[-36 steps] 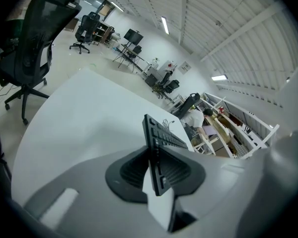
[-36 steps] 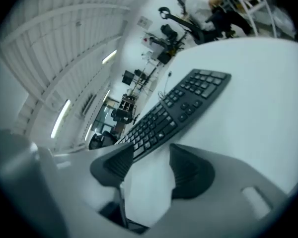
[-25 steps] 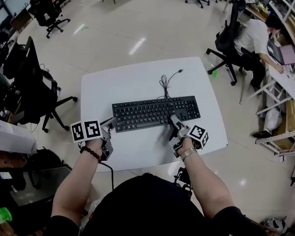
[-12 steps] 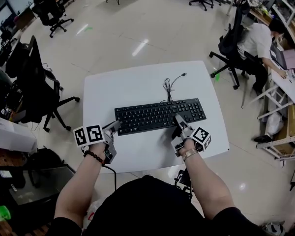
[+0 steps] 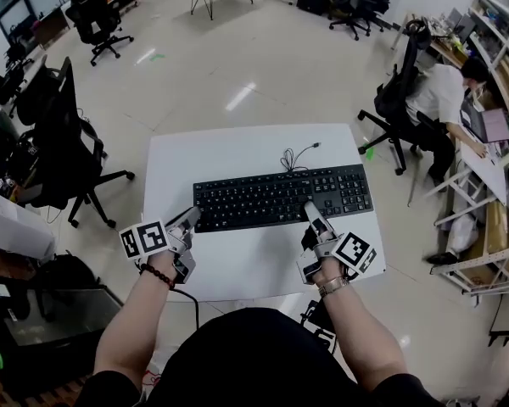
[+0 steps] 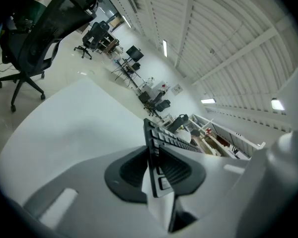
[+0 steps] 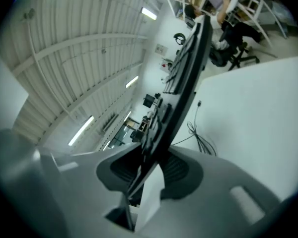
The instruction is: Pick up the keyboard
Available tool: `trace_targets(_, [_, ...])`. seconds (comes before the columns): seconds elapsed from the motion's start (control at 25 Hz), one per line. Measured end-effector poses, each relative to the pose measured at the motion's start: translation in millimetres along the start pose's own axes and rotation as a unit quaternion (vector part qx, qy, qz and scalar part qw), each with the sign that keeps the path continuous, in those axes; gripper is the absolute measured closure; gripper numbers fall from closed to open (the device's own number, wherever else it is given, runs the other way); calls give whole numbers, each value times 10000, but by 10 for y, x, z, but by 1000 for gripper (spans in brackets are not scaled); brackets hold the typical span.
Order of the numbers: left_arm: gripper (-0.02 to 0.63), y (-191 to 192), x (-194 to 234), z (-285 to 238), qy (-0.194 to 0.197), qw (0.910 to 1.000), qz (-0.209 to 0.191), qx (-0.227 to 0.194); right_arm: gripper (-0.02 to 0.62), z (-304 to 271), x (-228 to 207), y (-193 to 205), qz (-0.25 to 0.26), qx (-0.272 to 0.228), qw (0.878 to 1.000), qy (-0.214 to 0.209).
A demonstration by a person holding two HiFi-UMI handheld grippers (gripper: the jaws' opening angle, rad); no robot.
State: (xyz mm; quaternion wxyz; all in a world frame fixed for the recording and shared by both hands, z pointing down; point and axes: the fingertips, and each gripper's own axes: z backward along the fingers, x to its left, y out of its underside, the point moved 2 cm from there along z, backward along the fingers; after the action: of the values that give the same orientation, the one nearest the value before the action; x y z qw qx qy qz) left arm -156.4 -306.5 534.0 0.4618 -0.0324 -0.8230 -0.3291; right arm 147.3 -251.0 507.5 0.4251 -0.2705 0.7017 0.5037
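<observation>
Nearest the operator, the left tongs (image 5: pixel 191 216) were pinched on the near left corner of the black keyboard (image 5: pixel 280 197). Both pads pressed its thin edge, with the jaws only partly spread. The right tongs (image 5: pixel 309 209) held the near edge toward the right end, just left of the number pad. Their jaws were closing, with the keyboard's edge between the pads and touching them.

The keyboard lay lengthwise across the middle of the white tabletop (image 5: pixel 237 151). The right gripper view showed its right portion raised clear of the surface. The cable (image 5: pixel 293 156) lay bunched just behind the keyboard, its plug loose on the tabletop.

Bare tabletop remained in front of and behind the keyboard, whose right end sat near the right edge. Beyond the far edge lay open floor (image 5: pixel 237 58). An office chair (image 5: pixel 64 142) stood near the left edge. A seated person (image 5: pixel 441 75) was well apart on the right.
</observation>
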Motion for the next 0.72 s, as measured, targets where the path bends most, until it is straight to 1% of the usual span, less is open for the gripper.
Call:
trace_targets(0.2, [528,-145,-173,112,308,9988,-151,-347,485,114,554,-140,749,-44,9968,-275])
trace_targets(0.32, [529,-216,-282,179,439,9972,-323,-509,485,204,768,-195,1126,-112,9931,-297])
trace_targets(0.44, [529,-262,-371,228,545,9953,-456,-655,485,248,974,-248,1484,-185,9874,-519])
trace_targets(0.56, [531,-308,-423,258,616,9937,-530,-769,485,274,1109,-276,1671,-242,9838,-600])
trace_targets(0.72, [531,-352,-461,302,651,9923,-621,-850,483,287,1198,-284,1797,-277,9811,-666])
